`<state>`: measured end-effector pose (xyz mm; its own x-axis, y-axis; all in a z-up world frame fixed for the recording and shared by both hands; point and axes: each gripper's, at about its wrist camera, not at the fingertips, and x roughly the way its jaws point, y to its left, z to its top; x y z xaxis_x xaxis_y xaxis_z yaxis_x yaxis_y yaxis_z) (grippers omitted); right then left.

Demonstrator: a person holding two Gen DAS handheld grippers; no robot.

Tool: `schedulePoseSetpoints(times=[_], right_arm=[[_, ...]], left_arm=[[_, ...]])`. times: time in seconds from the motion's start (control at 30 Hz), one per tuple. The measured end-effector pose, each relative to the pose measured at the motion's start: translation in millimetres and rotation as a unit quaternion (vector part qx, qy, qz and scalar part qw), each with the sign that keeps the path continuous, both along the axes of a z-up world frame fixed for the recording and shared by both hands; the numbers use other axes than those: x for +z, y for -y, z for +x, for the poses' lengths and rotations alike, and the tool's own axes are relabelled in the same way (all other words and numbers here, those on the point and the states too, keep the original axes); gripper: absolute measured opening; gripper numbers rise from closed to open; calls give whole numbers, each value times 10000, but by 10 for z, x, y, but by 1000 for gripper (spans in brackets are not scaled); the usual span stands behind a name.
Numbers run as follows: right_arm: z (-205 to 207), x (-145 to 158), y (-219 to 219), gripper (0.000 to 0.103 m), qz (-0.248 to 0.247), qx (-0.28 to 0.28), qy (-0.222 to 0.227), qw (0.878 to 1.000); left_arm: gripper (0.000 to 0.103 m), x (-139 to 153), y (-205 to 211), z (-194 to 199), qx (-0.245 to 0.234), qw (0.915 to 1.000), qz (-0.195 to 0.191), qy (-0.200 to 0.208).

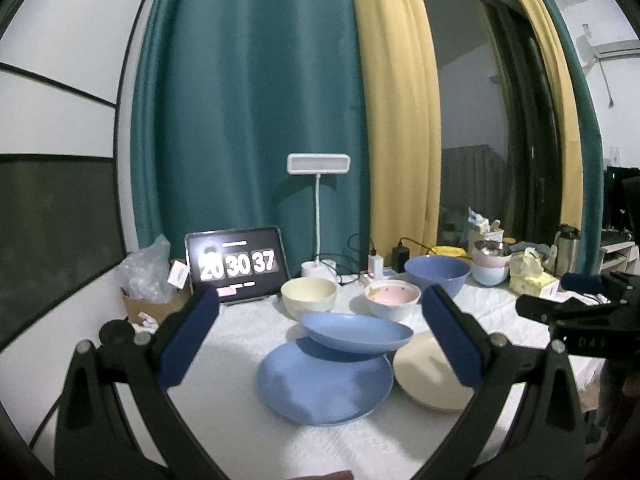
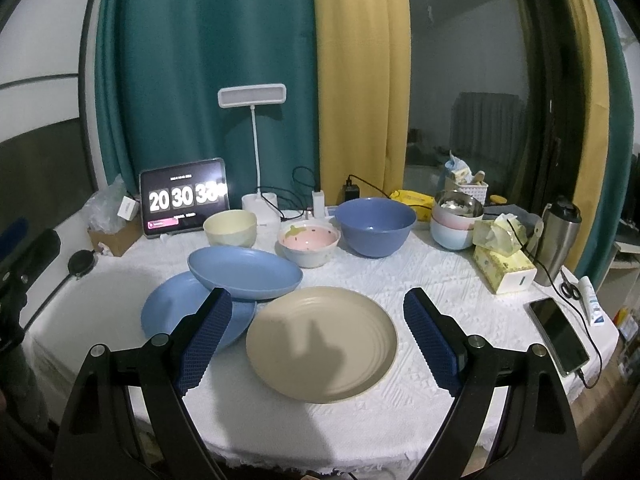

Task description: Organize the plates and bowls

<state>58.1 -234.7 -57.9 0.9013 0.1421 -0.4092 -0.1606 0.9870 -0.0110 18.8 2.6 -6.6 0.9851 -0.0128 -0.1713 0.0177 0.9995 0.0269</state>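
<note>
- Three plates sit near the front of the surface (image 2: 400,276), which is covered with a white textured cloth: a flat blue plate (image 2: 168,312), a deeper blue dish (image 2: 244,266) resting tilted on its far edge, and a beige ridged plate (image 2: 322,342) just beside them to the right.
- Behind them stand a cream bowl (image 2: 230,227), a pink-lined bowl (image 2: 309,245) and a large blue bowl (image 2: 375,226), each apart from the others.
- Both claws are spread wide and hold nothing: the left claw (image 1: 320,336) hovers over the blue pair, the right claw (image 2: 318,340) over the beige plate.
- The plates look stiff, light and matte, likely plastic or wheat-fibre, so not very fragile; the pink-lined bowl looks glazed, so probably heavier and more slippery.
- Take a plate by its rim, one pad above and one beneath; the flat ones lie close to the cloth, so the underside is hard to reach.
- The tilted dish offers a raised near edge, the easiest hold, though it may slide off when touched.
</note>
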Motion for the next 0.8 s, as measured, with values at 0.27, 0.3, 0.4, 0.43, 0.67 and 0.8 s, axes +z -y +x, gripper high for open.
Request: schedulePoseSetpoints(times=[0.27, 0.3, 0.4, 0.43, 0.67, 0.8], right_arm=[[286, -56, -41, 91, -63, 81, -148, 9998], [326, -67, -46, 91, -71, 90, -173, 9998], [440, -92, -50, 91, -68, 112, -234, 9996], [482, -98, -50, 91, -64, 123, -258, 9996], [762, -113, -49, 91, -47, 183, -385, 9991], [940, -135, -41, 91, -28, 206, -480, 9986]], left_arm=[[102, -57, -1, 276, 73, 9999, 87, -109], [102, -62, -3, 323, 86, 9998, 88, -133], [102, -73, -13, 432, 92, 9997, 101, -189], [102, -84, -9, 490, 89, 9996, 118, -235], [102, -152, 27, 755, 50, 9988, 213, -436], [102, -196, 19, 914, 82, 9981, 184, -580]])
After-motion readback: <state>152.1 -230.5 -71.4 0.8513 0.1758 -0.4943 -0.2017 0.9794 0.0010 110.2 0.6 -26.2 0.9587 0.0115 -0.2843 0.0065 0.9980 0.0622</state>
